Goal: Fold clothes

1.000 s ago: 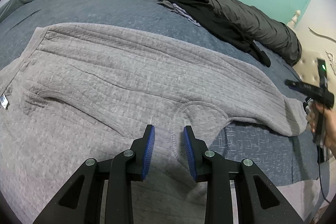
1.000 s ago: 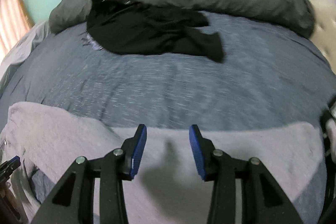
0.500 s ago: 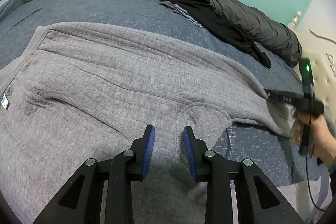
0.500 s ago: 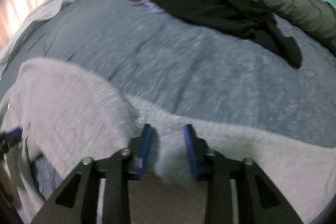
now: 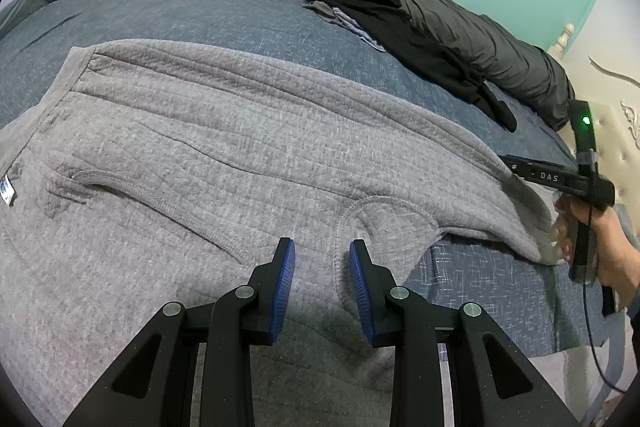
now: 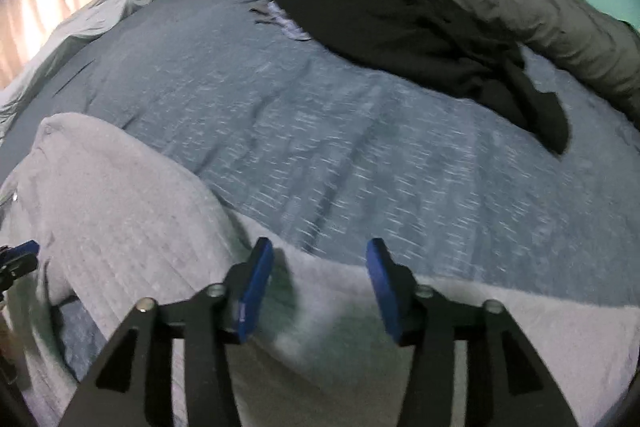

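While grey sweatpants (image 5: 224, 163) lie lengthwise left-right, left gripper (image 5: 322, 261) gapes, right gripper (image 6: 316, 263) opening, nothing clamped.

Only thing I can actually read is "DAS" in white letters on the black bar of the right gripper (image 5: 560, 181). The little tag (image 5: 7, 190) on the grey sweatpants (image 5: 200, 155) is too small to read.

Hand-held gripper (image 6: 319, 283) opening over grey garment (image 6: 120, 211)
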The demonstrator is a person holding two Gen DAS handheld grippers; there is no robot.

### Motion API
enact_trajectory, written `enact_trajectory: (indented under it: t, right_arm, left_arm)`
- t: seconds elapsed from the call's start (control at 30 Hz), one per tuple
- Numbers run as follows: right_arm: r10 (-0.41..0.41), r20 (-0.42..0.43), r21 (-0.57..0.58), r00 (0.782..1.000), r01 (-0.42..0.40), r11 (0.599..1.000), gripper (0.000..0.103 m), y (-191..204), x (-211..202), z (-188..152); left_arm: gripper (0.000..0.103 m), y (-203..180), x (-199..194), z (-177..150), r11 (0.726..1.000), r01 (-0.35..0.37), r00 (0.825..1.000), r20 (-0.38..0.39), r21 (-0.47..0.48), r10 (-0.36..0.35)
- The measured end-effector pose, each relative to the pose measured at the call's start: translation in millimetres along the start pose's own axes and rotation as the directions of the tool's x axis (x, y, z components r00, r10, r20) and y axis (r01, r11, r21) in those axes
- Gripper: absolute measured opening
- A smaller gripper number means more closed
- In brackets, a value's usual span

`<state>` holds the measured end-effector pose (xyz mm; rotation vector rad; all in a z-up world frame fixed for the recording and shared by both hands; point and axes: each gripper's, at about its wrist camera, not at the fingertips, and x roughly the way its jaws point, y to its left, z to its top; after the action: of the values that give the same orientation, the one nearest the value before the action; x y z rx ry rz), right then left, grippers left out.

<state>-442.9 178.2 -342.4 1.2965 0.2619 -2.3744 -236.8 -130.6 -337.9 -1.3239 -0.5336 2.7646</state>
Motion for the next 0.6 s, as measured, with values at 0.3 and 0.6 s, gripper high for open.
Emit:
enact_trajectory:
  t: [0.3,0.6]
  right_arm:
    - [0.038,-0.077,-0.131,0.996,-0.048,0.99,0.019,26.0,22.0,-1.4]
    - [-0.009,-0.001,-0.051,1.0,0.009,0.999,0.007,21.3,-6.6,-8.8]
  left_arm:
    - [0.031,1.7,-0.4,1.8,1.0,0.006,1.0,-0.001,-0.008,-0.006]
    - [0.031,18.7,-19.4,6.3,1.0,-0.001,1.0,0.022,-0.014,0.001]
